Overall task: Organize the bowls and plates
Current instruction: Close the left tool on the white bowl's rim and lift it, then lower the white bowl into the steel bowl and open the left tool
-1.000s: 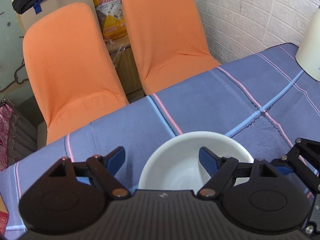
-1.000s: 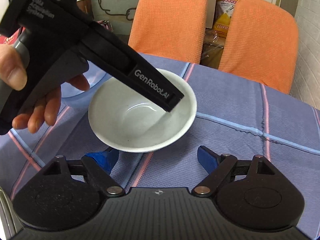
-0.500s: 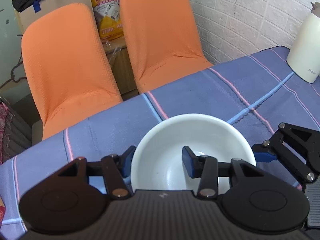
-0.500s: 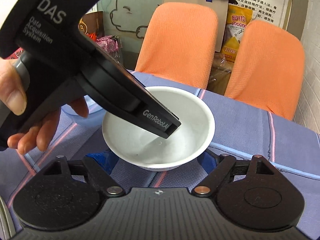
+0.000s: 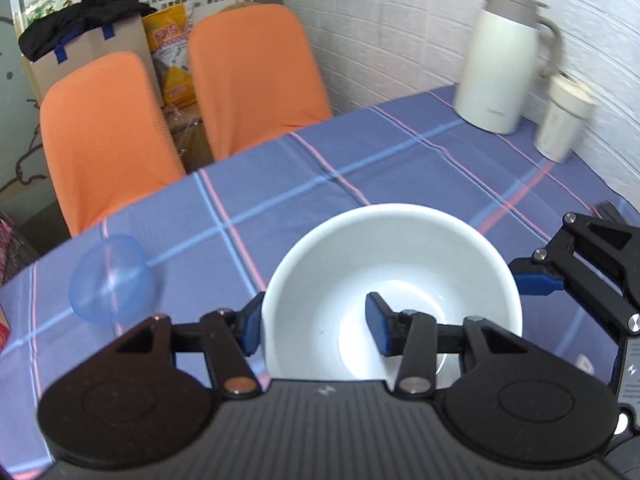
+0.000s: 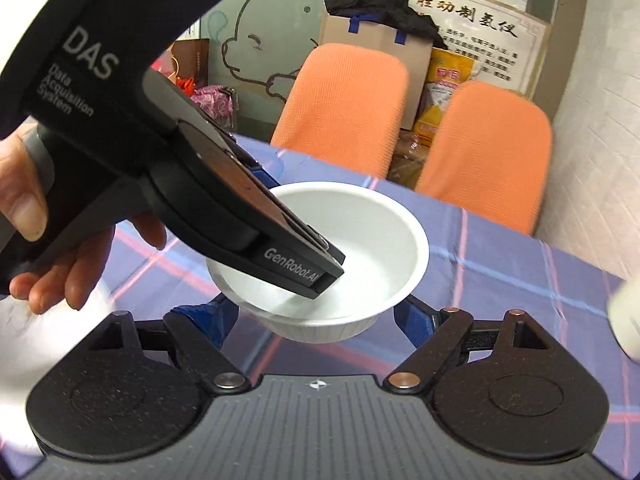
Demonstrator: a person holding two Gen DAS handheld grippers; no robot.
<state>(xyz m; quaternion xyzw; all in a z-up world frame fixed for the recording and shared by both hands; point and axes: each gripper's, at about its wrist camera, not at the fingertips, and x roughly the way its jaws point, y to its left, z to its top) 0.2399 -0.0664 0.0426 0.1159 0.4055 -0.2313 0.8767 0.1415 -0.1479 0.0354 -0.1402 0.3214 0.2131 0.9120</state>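
Left wrist view: left tongs (image 5: 316,322) pinch the white bowl's (image 5: 394,264) near rim, jaws easing apart a hair. Right tongs (image 6: 310,316) straddle its base, jaws opening; contact unclear. Bowl's up off the checked surface (image 5: 320,168), blue bowl (image 5: 112,280) nearby.

Thermos jug (image 5: 500,68), cup (image 5: 562,120) motion-blurred; white object (image 6: 626,316) cut by right edge, unidentifiable.

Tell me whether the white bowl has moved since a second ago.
Yes. The white bowl has been lifted off the tablecloth and now hangs above it, nearer the orange chairs in the right wrist view.
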